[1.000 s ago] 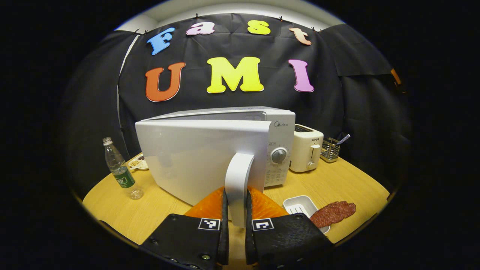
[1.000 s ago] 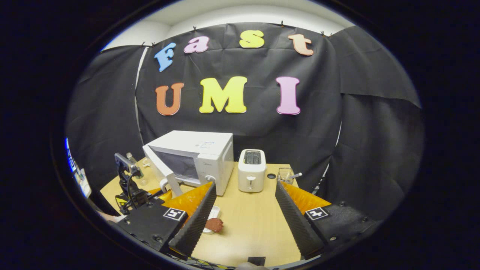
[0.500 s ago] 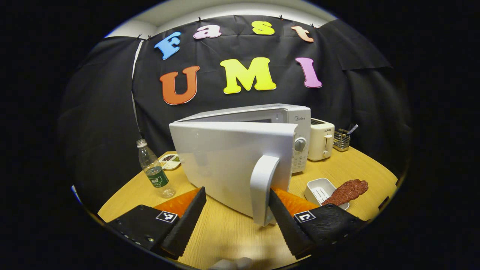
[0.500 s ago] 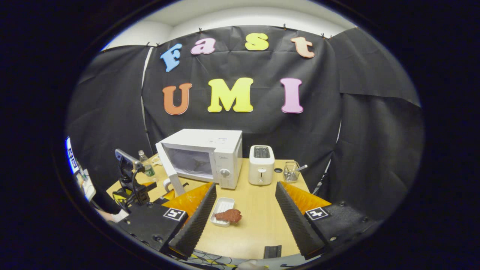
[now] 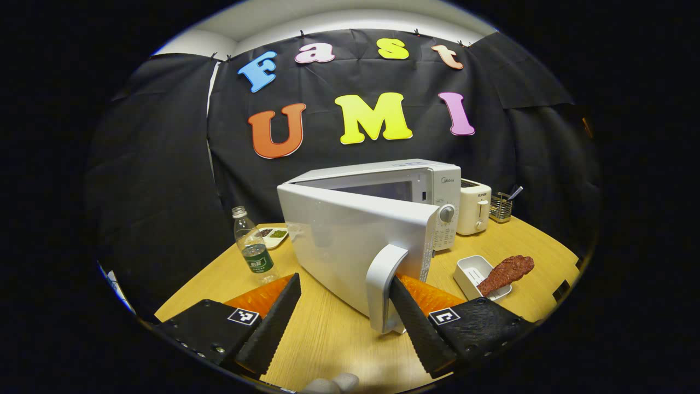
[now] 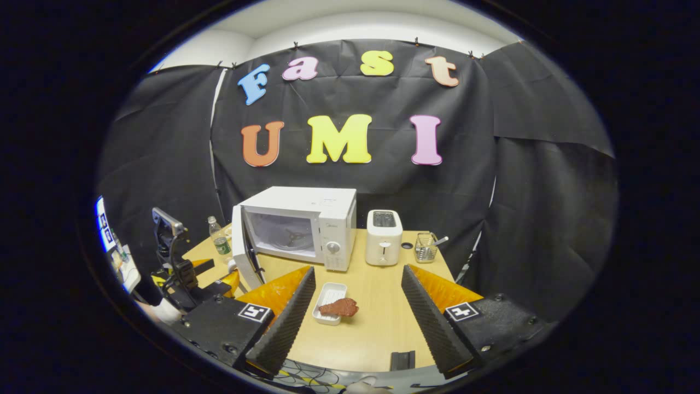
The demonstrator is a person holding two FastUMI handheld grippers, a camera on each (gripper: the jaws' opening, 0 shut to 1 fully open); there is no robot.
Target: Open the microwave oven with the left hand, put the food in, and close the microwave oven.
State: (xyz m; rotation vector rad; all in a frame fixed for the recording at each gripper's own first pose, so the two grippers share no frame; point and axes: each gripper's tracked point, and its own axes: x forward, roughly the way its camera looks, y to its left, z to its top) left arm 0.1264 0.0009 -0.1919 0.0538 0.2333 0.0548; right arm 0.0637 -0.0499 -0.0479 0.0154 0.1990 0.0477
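Microwave door open, both tools spread and empty

The left tool [image 5: 339, 320] gapes wide, its right finger beside the door handle [image 5: 383, 290] of the microwave [image 6: 298, 227], gripping nothing. The right tool [image 6: 355, 317] hangs equally wide over the counter [image 6: 377, 323]. The meat [image 6: 339, 307] lies across a white tray [image 6: 327, 298] near the counter's middle, before the toaster [image 6: 384, 237].

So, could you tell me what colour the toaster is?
Cream-white toaster; right gripper view shows it best.

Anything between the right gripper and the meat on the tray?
No: in the right gripper view, only bare table separates the open right gripper from the meat on its tray.
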